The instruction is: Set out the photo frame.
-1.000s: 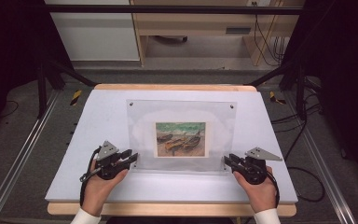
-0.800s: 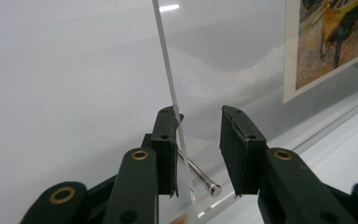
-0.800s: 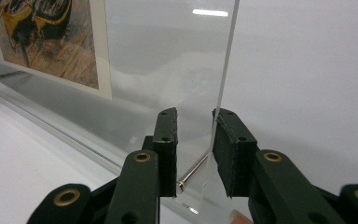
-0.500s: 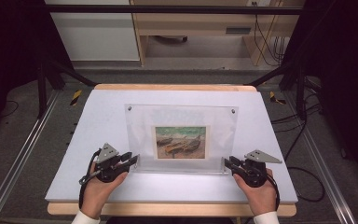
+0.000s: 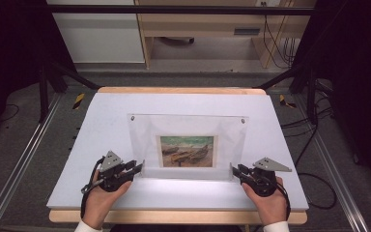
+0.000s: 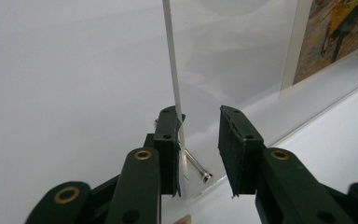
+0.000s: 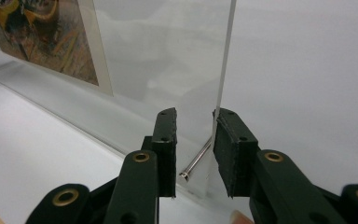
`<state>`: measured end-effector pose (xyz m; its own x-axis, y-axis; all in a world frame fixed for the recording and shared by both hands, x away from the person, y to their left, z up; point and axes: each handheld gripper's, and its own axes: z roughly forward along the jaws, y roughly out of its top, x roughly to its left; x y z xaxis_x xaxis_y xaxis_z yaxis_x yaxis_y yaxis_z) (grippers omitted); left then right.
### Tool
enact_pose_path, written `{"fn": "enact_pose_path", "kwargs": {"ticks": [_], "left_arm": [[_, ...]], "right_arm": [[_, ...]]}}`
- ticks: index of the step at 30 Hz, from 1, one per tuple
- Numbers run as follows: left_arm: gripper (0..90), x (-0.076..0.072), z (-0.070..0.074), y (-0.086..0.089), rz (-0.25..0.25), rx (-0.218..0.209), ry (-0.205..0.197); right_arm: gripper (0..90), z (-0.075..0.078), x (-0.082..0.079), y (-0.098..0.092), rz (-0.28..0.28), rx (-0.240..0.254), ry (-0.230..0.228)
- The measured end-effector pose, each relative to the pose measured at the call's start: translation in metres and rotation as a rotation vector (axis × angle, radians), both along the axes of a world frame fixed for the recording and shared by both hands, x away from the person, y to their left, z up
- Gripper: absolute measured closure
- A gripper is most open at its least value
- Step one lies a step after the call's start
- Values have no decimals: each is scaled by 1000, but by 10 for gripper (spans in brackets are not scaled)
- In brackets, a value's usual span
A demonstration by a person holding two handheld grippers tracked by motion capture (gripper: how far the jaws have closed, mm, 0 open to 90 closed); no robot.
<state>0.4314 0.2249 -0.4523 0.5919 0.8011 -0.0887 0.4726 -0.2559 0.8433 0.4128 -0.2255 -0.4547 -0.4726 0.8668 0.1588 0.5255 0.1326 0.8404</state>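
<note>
- At the near left of the white table, the left gripper meets the frame's lower left corner; its jaws straddle the pane's edge, one pad touching, the other apart.
- Mid-table, the clear picture frame stands tilted up, a boat picture inside.
- At the lower right corner, the right gripper likewise straddles the edge, jaws spread, a metal pin between them.

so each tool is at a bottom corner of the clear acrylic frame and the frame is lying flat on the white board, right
Not quite. The left tool and right tool are at the bottom corners of the clear acrylic frame, but it is not lying flat: both gripper views show its thin edge rising upright from the white board, and the high view shows it standing with the picture facing the person.
</note>
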Motion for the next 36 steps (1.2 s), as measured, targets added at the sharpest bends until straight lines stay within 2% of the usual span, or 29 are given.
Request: {"fn": "enact_pose_path", "kwargs": {"ticks": [2, 36], "left_arm": [[683, -1, 0, 0, -4, 6, 2], [684, -3, 0, 0, -14, 15, 7]], "right_arm": [[708, 0, -1, 0, 1, -12, -2], [742, 0, -7, -4, -4, 1, -10]]}}
